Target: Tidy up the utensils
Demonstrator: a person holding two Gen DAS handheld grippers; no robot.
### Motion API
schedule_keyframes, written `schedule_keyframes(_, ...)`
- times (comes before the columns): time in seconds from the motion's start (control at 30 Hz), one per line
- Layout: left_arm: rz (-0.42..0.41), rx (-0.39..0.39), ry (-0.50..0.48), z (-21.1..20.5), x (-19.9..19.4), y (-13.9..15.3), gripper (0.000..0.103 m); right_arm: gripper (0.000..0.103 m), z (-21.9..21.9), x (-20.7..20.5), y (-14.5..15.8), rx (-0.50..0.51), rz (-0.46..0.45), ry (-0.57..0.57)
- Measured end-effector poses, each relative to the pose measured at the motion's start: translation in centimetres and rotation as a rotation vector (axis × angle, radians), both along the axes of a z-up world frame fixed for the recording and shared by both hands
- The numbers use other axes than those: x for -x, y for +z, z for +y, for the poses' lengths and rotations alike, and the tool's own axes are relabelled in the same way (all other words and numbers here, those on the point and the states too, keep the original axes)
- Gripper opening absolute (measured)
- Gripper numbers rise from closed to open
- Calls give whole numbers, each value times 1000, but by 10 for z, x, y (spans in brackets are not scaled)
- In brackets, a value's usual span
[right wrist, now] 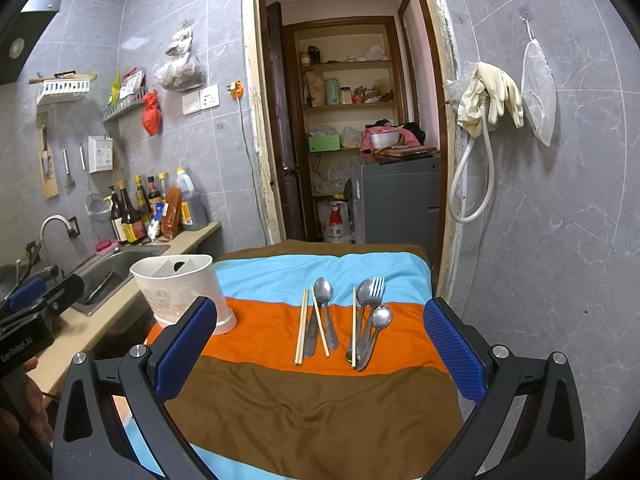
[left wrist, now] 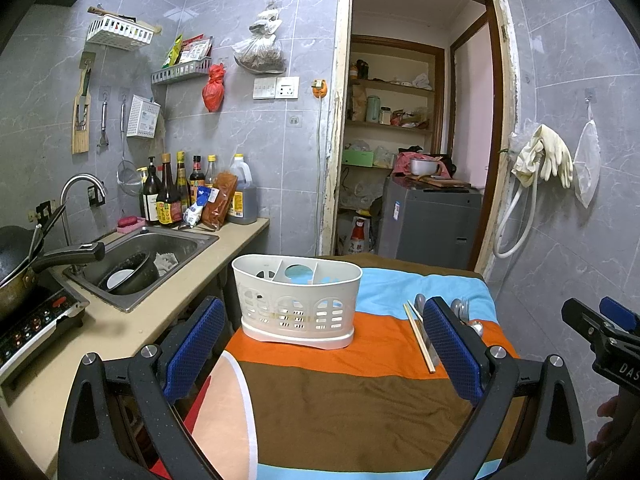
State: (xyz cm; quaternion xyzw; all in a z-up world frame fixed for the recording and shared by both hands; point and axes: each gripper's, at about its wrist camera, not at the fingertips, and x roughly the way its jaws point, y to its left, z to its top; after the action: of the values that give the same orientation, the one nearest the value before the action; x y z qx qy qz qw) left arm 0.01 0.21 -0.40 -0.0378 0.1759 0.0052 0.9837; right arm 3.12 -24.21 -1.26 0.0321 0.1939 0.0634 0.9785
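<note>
A white plastic utensil caddy [left wrist: 298,300] with compartments stands on the striped cloth [left wrist: 352,400]; it also shows in the right wrist view [right wrist: 180,288] at the left. Utensils lie in two groups on the orange stripe: chopsticks [right wrist: 301,326] with a spoon [right wrist: 325,308], and a fork [right wrist: 374,300] with spoons [right wrist: 380,320] and a chopstick. In the left wrist view the chopsticks [left wrist: 420,336] lie beside the right finger. My left gripper [left wrist: 324,340] is open and empty, facing the caddy. My right gripper [right wrist: 320,344] is open and empty, facing the utensils.
A counter with a steel sink [left wrist: 148,256], faucet, sauce bottles [left wrist: 172,192] and an induction stove with a pan [left wrist: 24,264] runs along the left. A doorway [right wrist: 352,120] with shelves lies behind the table. A tiled wall [right wrist: 560,200] with gloves and a hose is at the right.
</note>
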Motion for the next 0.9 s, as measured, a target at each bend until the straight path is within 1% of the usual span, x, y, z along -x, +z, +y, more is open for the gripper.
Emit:
schedule_keyframes(0.77,4,1,-1,-6,1,-2,97,103,6,3,0,0,4,-2)
schedule_keyframes(0.9,7,-24,-10,-14,0,-4,97,103,5,4,-5,-5,7,-1)
